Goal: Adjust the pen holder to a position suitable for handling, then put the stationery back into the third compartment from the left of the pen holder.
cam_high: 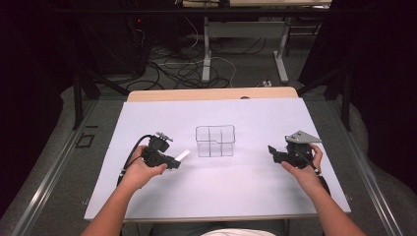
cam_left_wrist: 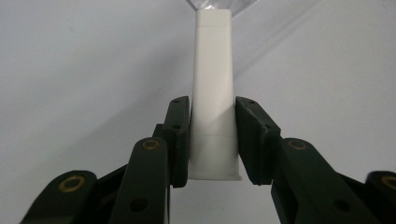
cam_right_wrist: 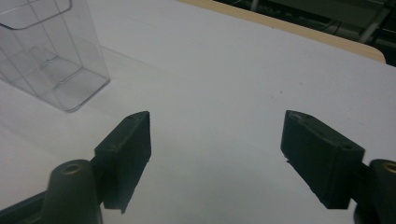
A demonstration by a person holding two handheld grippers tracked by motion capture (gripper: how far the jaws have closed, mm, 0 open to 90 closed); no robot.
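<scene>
Near the middle of the desk, closer to its near edge than its far one: a clear plastic box, upright, split by thin walls into compartments, apparently with nothing inside. Just left of it, pinched between the pressed-in jaws of the left gripper: a slim white tube, smooth, flat-crimped at the held end. Toward the desk's right edge, the right gripper, jaws spread wide, over bare pale sheet.

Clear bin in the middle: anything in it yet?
Empty. The clear bin shows bare compartments; the white tube is outside, clamped in the left gripper.
</scene>
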